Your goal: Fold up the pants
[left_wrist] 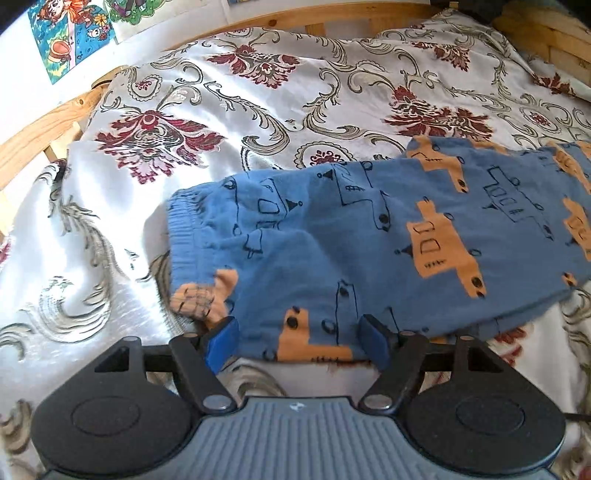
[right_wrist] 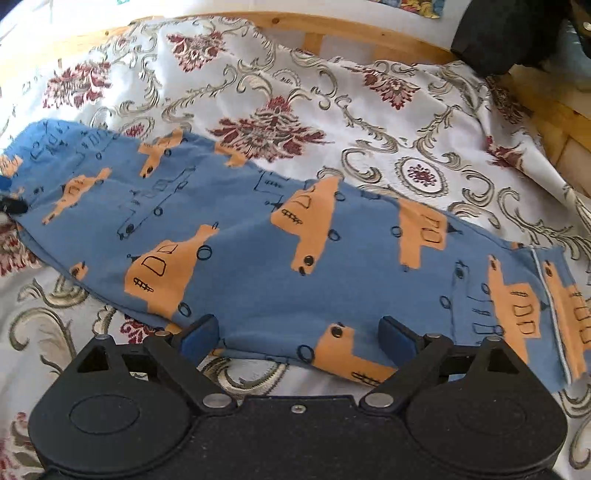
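Lying: pants [left_wrist: 369, 236] flat on bedspread [left_wrist: 258, 103], waistband left
Left gripper [left_wrist: 299, 338]: jaws wide, straddling near waist edge
Right gripper [right_wrist: 301, 334]: jaws wide at near leg edge

readable text: none | left gripper [left_wrist: 300, 338] body: small pale emblem, too small to tell | wall poster [left_wrist: 72, 31]: cartoon drawings only, no legible words | pants [right_wrist: 258, 251]: printed orange and outlined vehicle shapes, no lettering | bedspread [left_wrist: 295, 96]: floral scroll pattern, no writing
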The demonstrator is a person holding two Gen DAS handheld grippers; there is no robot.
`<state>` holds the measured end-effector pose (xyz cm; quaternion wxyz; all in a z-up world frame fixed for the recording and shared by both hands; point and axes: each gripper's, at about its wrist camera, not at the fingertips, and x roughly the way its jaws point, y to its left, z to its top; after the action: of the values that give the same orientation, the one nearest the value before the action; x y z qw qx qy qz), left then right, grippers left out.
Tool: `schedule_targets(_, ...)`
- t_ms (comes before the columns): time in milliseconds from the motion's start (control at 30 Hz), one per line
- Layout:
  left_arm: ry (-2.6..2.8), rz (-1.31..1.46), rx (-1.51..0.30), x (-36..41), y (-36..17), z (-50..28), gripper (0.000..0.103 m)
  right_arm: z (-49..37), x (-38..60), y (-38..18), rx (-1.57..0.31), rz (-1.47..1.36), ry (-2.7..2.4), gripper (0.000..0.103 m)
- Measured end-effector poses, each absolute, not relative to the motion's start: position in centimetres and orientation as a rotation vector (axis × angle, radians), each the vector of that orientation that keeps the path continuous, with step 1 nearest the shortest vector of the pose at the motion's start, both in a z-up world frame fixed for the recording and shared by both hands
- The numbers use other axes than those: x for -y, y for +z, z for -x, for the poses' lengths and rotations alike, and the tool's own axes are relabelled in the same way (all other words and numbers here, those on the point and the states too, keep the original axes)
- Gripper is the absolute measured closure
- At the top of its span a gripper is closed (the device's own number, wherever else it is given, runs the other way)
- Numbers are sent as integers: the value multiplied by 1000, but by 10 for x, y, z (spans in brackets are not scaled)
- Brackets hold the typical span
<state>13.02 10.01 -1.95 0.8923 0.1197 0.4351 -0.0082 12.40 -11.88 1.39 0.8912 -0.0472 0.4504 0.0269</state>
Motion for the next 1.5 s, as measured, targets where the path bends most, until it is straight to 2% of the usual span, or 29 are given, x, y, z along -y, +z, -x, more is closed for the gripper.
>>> schedule_targets(100,-60,-203,-878,-93,-1,-127,26,-120,124,33,-855,73,86,9)
schedule_targets(167,-99,-134,-854,-88,14,-135,21,-127,125,43,-810,92,129,6)
schedule_targets(267,-172,60,-900,-77,23,-171,19,-152,125,52,-772,147,182,4)
schedule_targets(533,-57,621,-1070,-75,-6,-268,23,-222,114,55,-700,225,343,4)
schedule_targets(600,0,699,-1103,-80,-20,-281,31,-237,112,54,-694,213,370,5)
schedule_targets(633,21,740,-1113,-82,-27,-286,42,-241,112,53,-693,208,380,5)
schedule_targets(667,41,756,-1127,-84,-34,-289,61,-246,111,51,-694,204,392,5)
schedule_targets(733,89,752,-1165,-85,-48,-295,91,-255,109,46,-701,188,412,6)
schedule_targets(833,113,836,-1149,-96,-62,-286,102,-268,108,42,-721,135,488,15)
schedule_targets(1033,52,865,-1092,-105,-72,-267,103,-311,83,41,-802,6,696,31)
schedule_targets(1100,29,830,-1074,-104,-70,-265,103,-324,67,38,-817,21,748,47)
schedule_targets(1167,15,807,-1058,-102,-70,-263,102,-336,47,31,-853,62,789,55)
schedule_targets(1200,5,790,-1048,-101,-70,-263,102,-341,39,28,-882,75,810,58)
schedule_targets(1433,-31,747,-1011,-101,-72,-258,101,-358,17,20,-942,130,844,58)
schedule_targets(1467,-36,735,-1005,-100,-71,-258,101,-360,16,19,-955,129,855,61)
schedule_targets(1500,-42,720,-999,-99,-71,-257,101,-362,15,16,-966,139,861,73)
